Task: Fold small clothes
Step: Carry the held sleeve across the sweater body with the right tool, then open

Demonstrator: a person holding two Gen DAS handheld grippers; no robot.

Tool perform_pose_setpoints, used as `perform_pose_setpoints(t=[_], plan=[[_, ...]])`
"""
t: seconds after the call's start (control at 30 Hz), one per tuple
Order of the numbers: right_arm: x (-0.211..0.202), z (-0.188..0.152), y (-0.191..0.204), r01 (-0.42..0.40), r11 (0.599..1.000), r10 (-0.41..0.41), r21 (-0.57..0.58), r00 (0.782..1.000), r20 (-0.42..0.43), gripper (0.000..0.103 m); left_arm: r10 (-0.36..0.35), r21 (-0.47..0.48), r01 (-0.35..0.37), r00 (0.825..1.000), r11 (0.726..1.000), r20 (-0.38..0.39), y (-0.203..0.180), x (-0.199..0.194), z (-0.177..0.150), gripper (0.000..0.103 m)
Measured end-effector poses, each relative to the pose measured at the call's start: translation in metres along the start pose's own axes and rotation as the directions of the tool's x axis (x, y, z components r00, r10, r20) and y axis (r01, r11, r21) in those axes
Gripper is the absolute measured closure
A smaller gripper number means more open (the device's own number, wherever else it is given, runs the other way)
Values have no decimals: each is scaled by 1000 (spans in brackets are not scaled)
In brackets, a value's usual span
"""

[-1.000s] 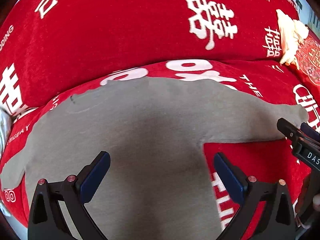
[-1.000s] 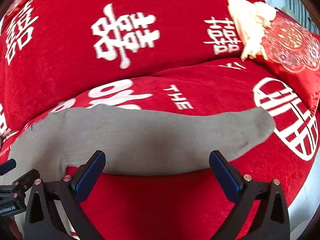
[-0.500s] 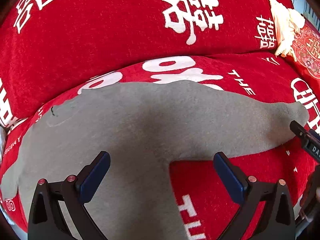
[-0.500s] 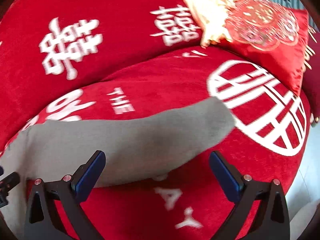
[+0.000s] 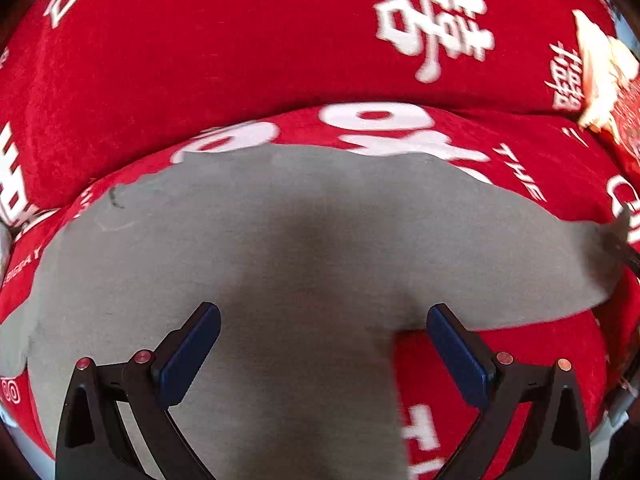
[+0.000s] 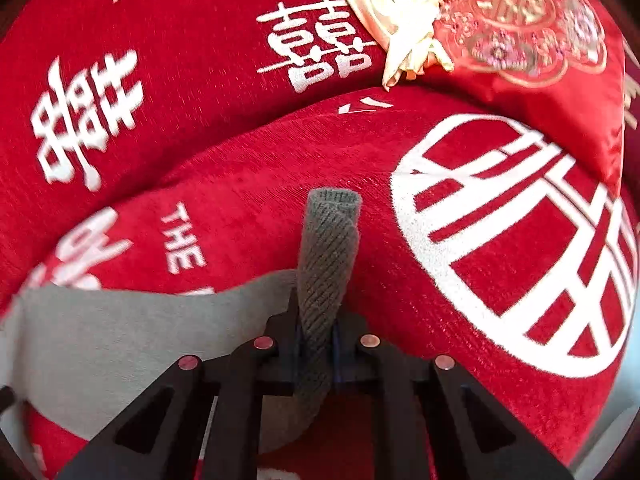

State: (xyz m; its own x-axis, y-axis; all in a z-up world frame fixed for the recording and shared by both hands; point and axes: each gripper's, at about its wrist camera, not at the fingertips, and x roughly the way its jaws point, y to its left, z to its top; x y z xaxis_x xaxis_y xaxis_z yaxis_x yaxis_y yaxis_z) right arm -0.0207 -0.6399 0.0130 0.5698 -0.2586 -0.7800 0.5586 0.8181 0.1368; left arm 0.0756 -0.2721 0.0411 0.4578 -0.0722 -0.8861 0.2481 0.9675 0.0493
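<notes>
Right gripper [image 6: 316, 344]: the fingers are pressing together on the ribbed cuff [image 6: 330, 248] of a grey garment, and the cuff is standing up out of the jaws, its open end pointing to the far side. The knit is bunching between the pads, so the hold is looking secure on a doubled thickness of cloth.

Left gripper [image 5: 320, 356]: the blue pads [image 5: 188, 356] are standing wide apart, with nothing between them. They are hovering over the near middle of the garment; contact with the cloth cannot be confirmed.

The grey top [image 5: 280, 248] is lying spread flat on the seat of a red sofa cover [image 5: 240, 40] printed with white characters. Its body is running toward the near edge, and its right sleeve [image 5: 540, 276] is stretching to the right, where the cuff end is lifting off the seat. A red embroidered cushion [image 6: 532, 36] with a cream tassel [image 6: 400, 12] is resting at the far right, well apart from the garment.

Handling judgement: the top is appearing light, soft and limp, with no stiffness, so it is likely sagging and trailing from any single pinch. The plush cover is probably dragging on it. The ribbed cuff and hems are offering the firmest holds; a plain single layer is likelier to slip. The sleeve is probably best carried low across the body, with the left pads pinning the body near the armpit.
</notes>
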Motion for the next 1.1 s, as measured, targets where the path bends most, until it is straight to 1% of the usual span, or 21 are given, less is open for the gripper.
perform_pose_setpoints(t=[0.07, 0.13, 0.2, 0.23, 0.27, 0.3, 0.33, 0.4, 0.47, 0.57, 0.8, 1.1], plan=[[-16, 0, -7, -16, 999, 15, 35, 999, 48, 91, 21, -33, -21, 1000, 999, 3, 17, 4, 3, 0], [-32, 0, -13, -32, 996, 24, 83, 995, 96, 91, 47, -81, -48, 999, 996, -16, 35, 13, 5, 0], [-45, 0, -15, -45, 993, 31, 109, 992, 125, 91, 76, -98, -82, 995, 992, -60, 44, 27, 5, 0], [-49, 0, -13, -44, 993, 30, 108, 991, 134, 91, 86, -80, -93, 992, 992, -93, 44, 35, 4, 0], [-53, 1, -10, -46, 994, 32, 104, 990, 138, 91, 79, -66, -86, 992, 994, -99, 43, 38, 2, 0], [-56, 3, -7, -51, 994, 37, 100, 990, 137, 91, 76, -63, -82, 994, 995, -80, 44, 34, 2, 0], [-59, 3, -3, -62, 993, 49, 96, 990, 135, 91, 68, -53, -73, 995, 996, -79, 44, 31, 2, 0], [-65, 6, 5, -91, 991, 78, 97, 988, 131, 91, 33, -47, -36, 997, 998, -68, 46, 24, -1, 0], [-74, 7, 15, -115, 990, 103, 86, 986, 130, 91, 29, -47, -31, 999, 998, -42, 52, 15, -4, 0], [-84, 8, 35, -132, 989, 124, 60, 984, 129, 91, 23, -51, -24, 999, 998, -22, 64, 6, -10, 0], [-97, 3, 78, -181, 982, 174, 61, 979, 102, 91, 2, -112, -3, 1000, 994, -11, 112, -10, -31, 0], [-117, -21, 154, -229, 972, 224, 44, 970, 89, 91, -37, -198, 37, 999, 980, 5, 168, -22, -56, 0]])
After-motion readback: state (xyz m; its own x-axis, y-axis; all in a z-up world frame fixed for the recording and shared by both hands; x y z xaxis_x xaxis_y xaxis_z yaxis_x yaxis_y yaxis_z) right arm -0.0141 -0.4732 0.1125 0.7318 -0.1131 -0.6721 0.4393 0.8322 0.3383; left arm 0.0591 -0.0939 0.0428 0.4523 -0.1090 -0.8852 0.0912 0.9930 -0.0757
